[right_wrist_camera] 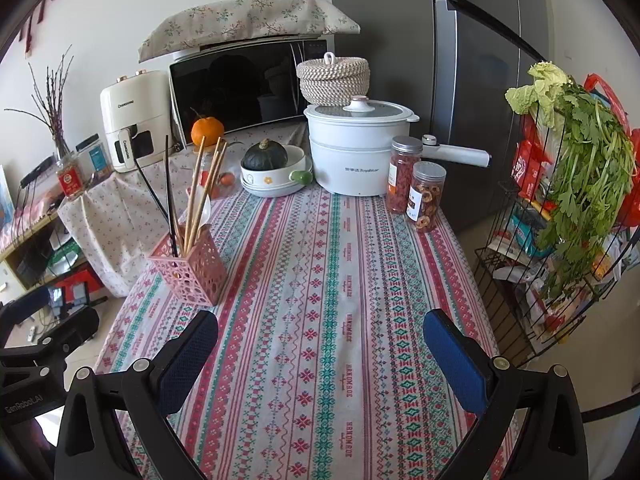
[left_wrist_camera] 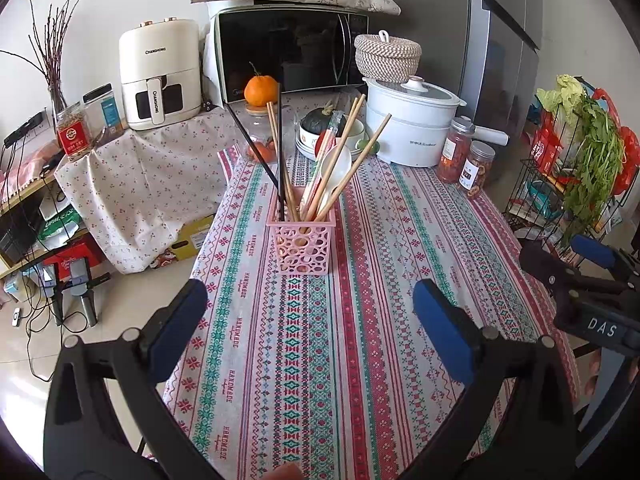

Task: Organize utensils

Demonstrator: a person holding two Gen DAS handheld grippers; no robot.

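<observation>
Both of our grippers are empty with jaws spread wide: left gripper point(left_wrist_camera: 310, 330), right gripper point(right_wrist_camera: 320, 364). Neither touches anything.

The pink perforated utensil holder point(left_wrist_camera: 301, 245) stands upright straight ahead of the left gripper, and ahead-left of the right one. It already carries wooden chopsticks point(left_wrist_camera: 362, 160), black chopsticks point(left_wrist_camera: 281, 152), a white spoon point(left_wrist_camera: 334, 164) and what looks like a wrapped chopstick pair.

We see no loose utensils on the striped tablecloth point(left_wrist_camera: 380, 264) near either gripper, so we judge the sorting is done or nearly so. The next move, if any, calls for checking for strays, or straightening the splayed sticks.

Hard to make out:
- holder's bottom contents, only glimpsed through the cut-outs
- table's near edge, hidden behind our gripper bodies
- the area behind the electric pot point(right_wrist_camera: 352, 152) and the bowl holding the squash point(right_wrist_camera: 266, 156), so a utensil could be hidden there
</observation>
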